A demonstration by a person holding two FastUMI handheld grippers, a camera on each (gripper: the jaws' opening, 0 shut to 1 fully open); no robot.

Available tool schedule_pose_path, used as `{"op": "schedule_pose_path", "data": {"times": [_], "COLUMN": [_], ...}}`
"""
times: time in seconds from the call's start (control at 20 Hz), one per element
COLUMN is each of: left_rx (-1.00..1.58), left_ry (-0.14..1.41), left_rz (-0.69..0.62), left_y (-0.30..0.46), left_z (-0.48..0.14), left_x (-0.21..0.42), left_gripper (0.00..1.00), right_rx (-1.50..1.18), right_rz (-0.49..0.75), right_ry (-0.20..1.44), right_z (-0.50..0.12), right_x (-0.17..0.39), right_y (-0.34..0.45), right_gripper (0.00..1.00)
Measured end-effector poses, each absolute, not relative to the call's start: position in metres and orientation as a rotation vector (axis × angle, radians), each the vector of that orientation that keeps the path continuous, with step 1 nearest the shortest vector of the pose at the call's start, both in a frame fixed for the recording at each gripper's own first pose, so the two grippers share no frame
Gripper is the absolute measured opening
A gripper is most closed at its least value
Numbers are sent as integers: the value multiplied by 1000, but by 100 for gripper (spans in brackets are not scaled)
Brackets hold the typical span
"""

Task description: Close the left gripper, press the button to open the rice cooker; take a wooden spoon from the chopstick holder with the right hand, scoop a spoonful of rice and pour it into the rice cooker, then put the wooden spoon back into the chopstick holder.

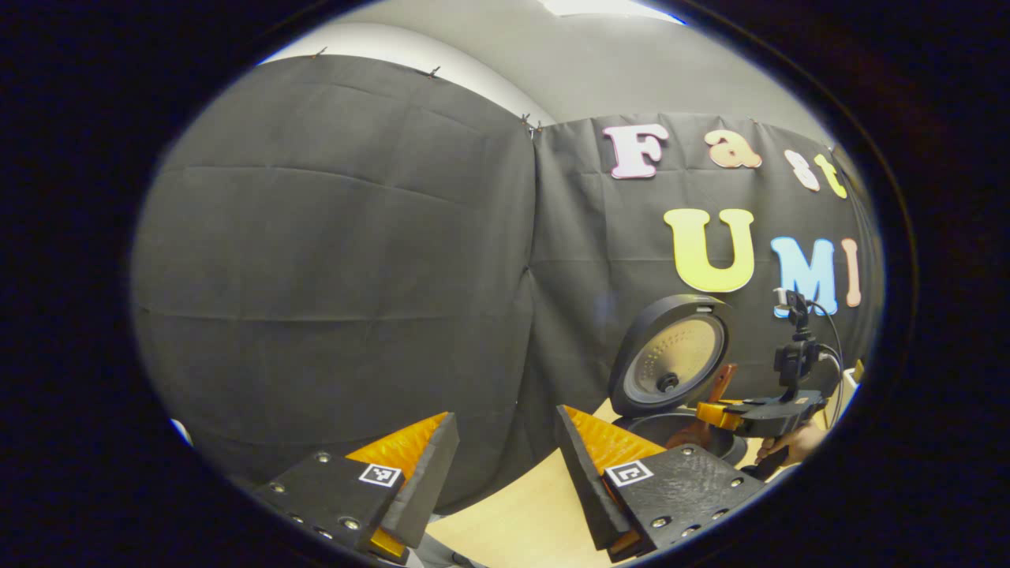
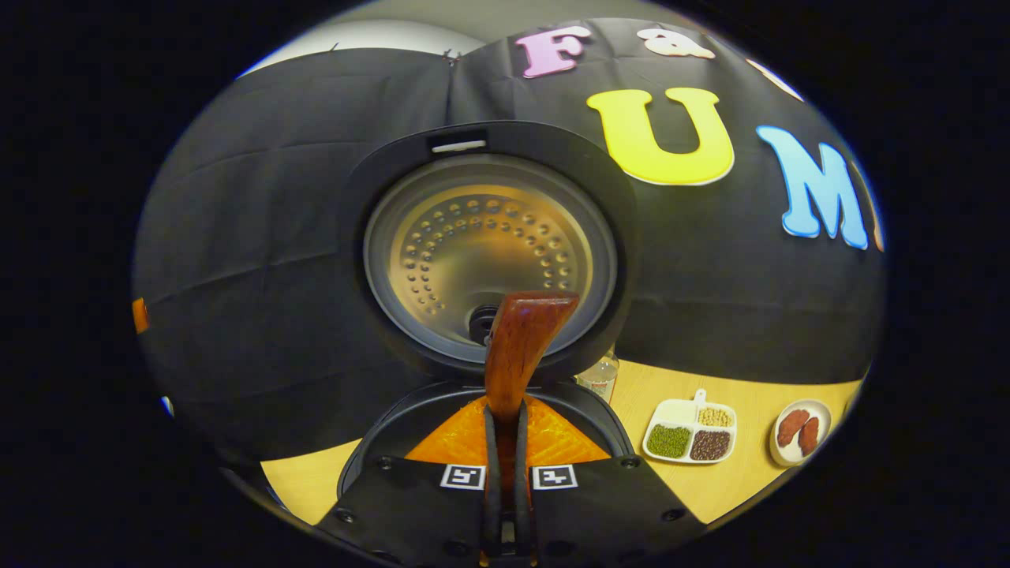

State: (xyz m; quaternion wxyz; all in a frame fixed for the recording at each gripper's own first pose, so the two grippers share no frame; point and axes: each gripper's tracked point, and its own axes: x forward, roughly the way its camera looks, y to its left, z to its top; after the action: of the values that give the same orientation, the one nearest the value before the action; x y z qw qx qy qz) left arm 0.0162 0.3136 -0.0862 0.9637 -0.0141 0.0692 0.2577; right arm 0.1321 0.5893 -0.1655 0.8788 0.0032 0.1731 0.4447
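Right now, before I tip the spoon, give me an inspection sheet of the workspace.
Surface: light wooden table, bare patches visible.
Job's things: black rice cooker with round metal-lined lid open and upright; brown wooden spoon over the cooker's pot.
Clutter: white divided dish of beans and grains; small white dish of reddish pieces; clear bottle behind the cooker.
Grippers: right gripper fingers pressed on the spoon; left gripper fingers apart, holding nothing.
Cables: black cable at the right gripper's camera mount.
Surroundings: black cloth booth wall.
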Motion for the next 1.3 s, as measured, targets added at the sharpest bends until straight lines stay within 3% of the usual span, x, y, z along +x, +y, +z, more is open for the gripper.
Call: {"op": "schedule_pose_path", "data": {"times": [0.6,0.65,0.75,1.3], "left_rx": [-32,-32,-34,-34], "left_ry": [138,137,135,113], "left_rz": [525,523,517,470], "left_y": [316,315,313,300], "left_z": [-87,-87,-85,-77], "left_x": [14,15,17,31], "left_gripper": [77,77,77,77], "right_rx": [-437,-457,-463,116], "right_rz": [974,973,973,868], "right_ry": [40,15,-2,392], "right_z": [-157,-155,-152,-135], "right_x": [113,111,108,149], "right_y": [600,600,599,557], "right_gripper": [7,11,8,8]}}
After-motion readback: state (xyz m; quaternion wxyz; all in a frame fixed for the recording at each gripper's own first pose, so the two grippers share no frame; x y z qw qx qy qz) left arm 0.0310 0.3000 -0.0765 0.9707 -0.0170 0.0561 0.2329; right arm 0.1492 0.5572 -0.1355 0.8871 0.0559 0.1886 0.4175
